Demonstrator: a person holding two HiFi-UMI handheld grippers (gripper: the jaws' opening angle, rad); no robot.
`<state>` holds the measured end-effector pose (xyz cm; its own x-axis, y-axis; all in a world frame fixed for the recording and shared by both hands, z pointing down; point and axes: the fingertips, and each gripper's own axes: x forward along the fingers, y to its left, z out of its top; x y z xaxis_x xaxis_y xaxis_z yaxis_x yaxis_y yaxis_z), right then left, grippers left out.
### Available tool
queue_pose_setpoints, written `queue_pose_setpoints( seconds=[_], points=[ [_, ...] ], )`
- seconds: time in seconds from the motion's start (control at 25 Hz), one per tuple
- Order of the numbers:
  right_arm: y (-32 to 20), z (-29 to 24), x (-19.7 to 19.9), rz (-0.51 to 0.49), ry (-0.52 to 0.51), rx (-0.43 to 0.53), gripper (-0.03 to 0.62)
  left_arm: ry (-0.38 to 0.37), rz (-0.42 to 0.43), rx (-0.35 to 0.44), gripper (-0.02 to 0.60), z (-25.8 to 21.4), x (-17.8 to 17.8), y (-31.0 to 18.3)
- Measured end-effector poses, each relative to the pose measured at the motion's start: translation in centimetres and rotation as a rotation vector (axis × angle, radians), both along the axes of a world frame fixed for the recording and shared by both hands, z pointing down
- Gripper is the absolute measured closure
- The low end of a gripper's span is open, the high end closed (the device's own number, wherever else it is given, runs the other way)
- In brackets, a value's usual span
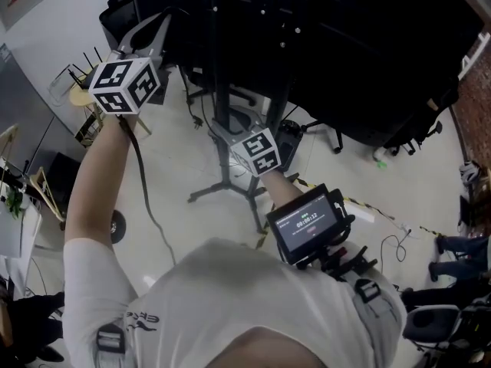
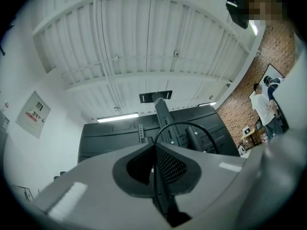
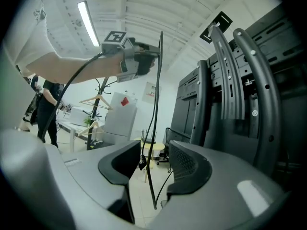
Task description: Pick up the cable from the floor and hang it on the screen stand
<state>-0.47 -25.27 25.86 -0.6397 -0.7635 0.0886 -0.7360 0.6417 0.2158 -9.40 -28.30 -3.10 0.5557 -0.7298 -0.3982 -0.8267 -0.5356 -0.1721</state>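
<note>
My left tool (image 2: pixel 154 163) pinches the cable (image 2: pixel 189 124) high beside the screen stand (image 3: pixel 229 80) while my right tool (image 3: pixel 154 163) stands wide around its hanging length, so I should probably hook it before releasing.

Bright overhead light from ceiling tube (image 3: pixel 89 23), fisheye edges w/ dark corners, fg maybe soft

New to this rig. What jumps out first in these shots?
The big black screen on its stand fills the top of the head view. The left gripper, raised beside it, is shut on the black cable, which hangs down past the arm. Lower down, the right gripper stands open with the cable running between its jaws, pads off it.
</note>
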Motion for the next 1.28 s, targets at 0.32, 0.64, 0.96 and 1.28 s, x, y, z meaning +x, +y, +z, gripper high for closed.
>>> queue_pose_setpoints(
  seconds=[0.32, 0.64, 0.96, 1.28],
  points=[
    [-0.6, 1.3, 0.0, 0.033, 0.020, -0.030, 0.499, -0.016, 0.025, 0.021, 0.574, -1.6, 1.2, 0.8],
    [-1.3, 1.5, 0.1, 0.052, 0.026, -0.042, 0.516, -0.025, 0.035, 0.046, 0.574, -2.8, 1.7, 1.5],
    [-1.1, 2.5, -0.1, 0.056, 0.034, -0.064, 0.534, -0.025, 0.032, 0.047, 0.572, -3.3, 1.4, 1.3],
    [-0.9, 2.2, 0.7, 0.077, 0.026, -0.044, 0.566, -0.035, 0.042, 0.036, 0.572, -2.7, 1.7, 0.7]
  ],
)
